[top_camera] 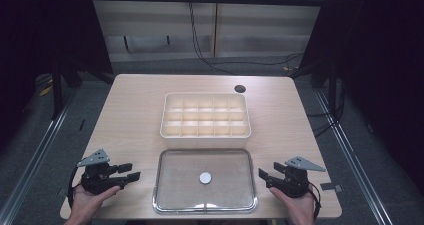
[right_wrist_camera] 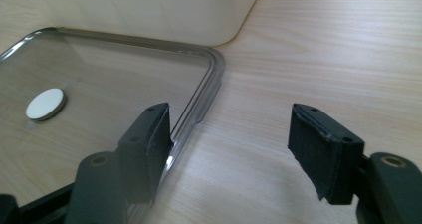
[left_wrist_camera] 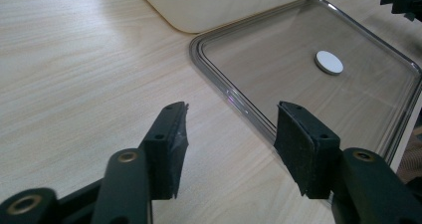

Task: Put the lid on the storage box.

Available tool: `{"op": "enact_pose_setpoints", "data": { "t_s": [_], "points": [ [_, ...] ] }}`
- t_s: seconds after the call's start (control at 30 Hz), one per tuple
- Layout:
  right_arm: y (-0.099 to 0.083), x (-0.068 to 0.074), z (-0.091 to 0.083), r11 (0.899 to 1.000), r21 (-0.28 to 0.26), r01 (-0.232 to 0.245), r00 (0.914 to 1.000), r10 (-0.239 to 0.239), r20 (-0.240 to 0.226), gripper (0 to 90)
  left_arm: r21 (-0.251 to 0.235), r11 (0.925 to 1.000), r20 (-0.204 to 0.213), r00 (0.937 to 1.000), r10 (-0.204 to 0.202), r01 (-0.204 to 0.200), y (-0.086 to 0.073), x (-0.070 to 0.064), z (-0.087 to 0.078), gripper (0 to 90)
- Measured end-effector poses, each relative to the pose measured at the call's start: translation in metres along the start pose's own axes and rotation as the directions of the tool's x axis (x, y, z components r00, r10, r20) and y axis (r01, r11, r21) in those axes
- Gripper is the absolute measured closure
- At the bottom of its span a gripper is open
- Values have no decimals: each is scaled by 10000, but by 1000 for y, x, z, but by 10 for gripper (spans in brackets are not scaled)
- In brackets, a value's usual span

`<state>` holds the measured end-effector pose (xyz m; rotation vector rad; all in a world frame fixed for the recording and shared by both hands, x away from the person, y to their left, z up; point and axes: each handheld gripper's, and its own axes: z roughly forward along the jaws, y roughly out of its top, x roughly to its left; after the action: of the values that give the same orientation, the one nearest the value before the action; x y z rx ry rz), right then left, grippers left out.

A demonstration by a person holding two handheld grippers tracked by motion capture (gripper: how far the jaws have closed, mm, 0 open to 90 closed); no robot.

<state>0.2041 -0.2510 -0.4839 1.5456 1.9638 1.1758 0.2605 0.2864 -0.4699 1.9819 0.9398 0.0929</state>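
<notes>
A clear rectangular lid (top_camera: 205, 180) with a small white round disc (top_camera: 205, 178) at its middle lies flat near the table's front edge. Behind it stands a cream box (top_camera: 205, 116) divided into several empty compartments. My left gripper (top_camera: 134, 174) rests open just left of the lid, jaws pointing at it. My right gripper (top_camera: 262, 177) rests open just right of the lid. In the left gripper view the lid's rim (left_wrist_camera: 234, 94) runs between the open gripper (left_wrist_camera: 231, 144) jaws. In the right gripper view the lid's corner (right_wrist_camera: 211, 69) lies ahead of the open gripper (right_wrist_camera: 229, 139).
The wooden table (top_camera: 130, 110) has a dark round hole (top_camera: 240, 89) at the back right of the box. Bare wood lies left and right of the box. Cables run over the floor behind the table.
</notes>
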Motion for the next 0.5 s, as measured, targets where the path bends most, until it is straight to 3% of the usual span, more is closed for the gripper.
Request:
{"op": "enact_pose_setpoints", "data": {
  "t_s": [0.1, 0.37, 0.4, 0.5],
  "points": [
    [2, 0, -4, 9995, 315, -13, 9998, 7, 216, 393, 25, 10000, 137, 9999, -7, 7, 0, 1, -1, 476],
    [5, 4, -12, 9996, 243, 155, 9994, -148, -310, 405, 139, 9999, 43, 10000, 34, -35, -1, -3, -1, 489],
    [6, 4, -14, 9996, 257, 121, 9980, -105, -628, 396, 169, 9998, 17, 10000, 63, -64, -1, -3, -1, 485],
    [10, 7, -18, 9997, 260, -22, 9959, 46, -906, 393, 288, 9996, -92, 10000, 25, -22, -1, -6, 0, 456]
  ]
}}
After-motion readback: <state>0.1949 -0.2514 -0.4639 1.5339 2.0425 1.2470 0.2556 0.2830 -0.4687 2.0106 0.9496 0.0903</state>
